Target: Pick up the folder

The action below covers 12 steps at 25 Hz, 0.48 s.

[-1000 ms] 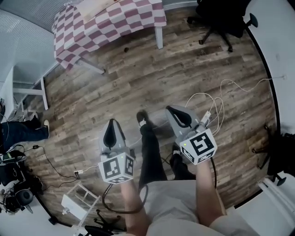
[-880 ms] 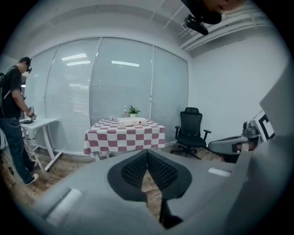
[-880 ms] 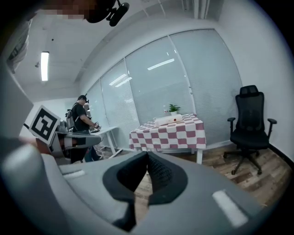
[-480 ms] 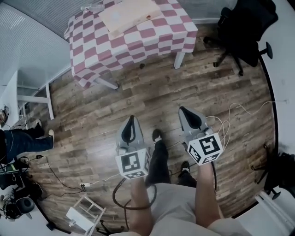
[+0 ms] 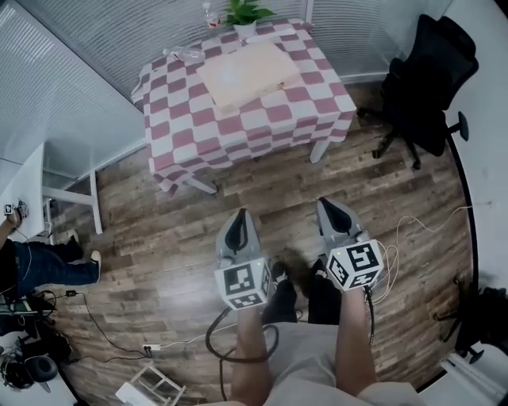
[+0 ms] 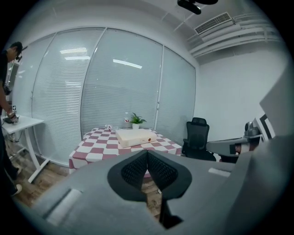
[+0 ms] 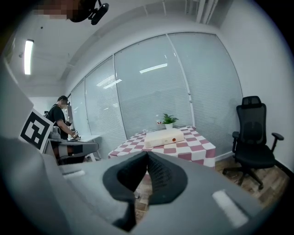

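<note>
The folder (image 5: 248, 73), a pale flat slab, is lying on the checked table (image 5: 238, 131), well ahead of both claws and apart from them. The left gripper (image 5: 237, 220) and the right gripper (image 5: 330, 209) are pointing towards it over the wooden floor (image 5: 159, 230), each with its jaws pressing together on nothing. Beyond the folder a potted plant (image 5: 244, 14) is standing; the small items (image 5: 186, 54) beside it are too blurred to name. An office chair (image 5: 429, 75) is sitting right of the right claw. Far left of the left claw, the picture's edge is cutting off a person (image 5: 32, 266).
</note>
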Motion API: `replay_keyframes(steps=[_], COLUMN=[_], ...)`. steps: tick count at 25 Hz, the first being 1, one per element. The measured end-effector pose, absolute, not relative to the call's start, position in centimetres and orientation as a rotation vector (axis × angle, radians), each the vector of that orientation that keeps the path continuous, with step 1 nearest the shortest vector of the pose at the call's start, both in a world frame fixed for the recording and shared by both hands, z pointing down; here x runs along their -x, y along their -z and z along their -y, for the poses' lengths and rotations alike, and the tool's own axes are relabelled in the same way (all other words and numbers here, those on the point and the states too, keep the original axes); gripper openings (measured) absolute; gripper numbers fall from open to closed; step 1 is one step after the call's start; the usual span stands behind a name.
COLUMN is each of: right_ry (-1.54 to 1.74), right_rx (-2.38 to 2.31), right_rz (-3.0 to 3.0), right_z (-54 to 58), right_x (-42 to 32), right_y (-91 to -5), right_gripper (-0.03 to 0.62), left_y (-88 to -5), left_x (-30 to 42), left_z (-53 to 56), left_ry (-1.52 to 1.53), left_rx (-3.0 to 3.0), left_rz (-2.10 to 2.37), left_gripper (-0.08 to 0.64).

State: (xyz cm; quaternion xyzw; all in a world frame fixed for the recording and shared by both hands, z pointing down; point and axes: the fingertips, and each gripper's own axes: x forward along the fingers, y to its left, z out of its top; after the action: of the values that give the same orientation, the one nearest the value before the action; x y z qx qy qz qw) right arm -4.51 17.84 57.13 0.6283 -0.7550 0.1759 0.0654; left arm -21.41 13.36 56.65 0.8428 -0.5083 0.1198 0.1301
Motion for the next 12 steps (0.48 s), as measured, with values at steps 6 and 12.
replay_keyframes(steps=[6,12], right_ry=[-0.51,-0.487], right_rx=[-1.847,-1.775], right_rz=[2.304,2.353], right_z=[-13.3,-7.3], right_x=[4.6,3.0], right_y=[-56.8,-55.6], right_gripper=[0.002,0.002], left_y=[-56.1,-54.4], left_x=[21.3,20.7], left_z=[-9.6,-4.5], left_ry=[-0.338,-0.301], left_rx=[-2.435,-2.399], left_rz=[1.523,1.633], left_gripper=[0.008,0.008])
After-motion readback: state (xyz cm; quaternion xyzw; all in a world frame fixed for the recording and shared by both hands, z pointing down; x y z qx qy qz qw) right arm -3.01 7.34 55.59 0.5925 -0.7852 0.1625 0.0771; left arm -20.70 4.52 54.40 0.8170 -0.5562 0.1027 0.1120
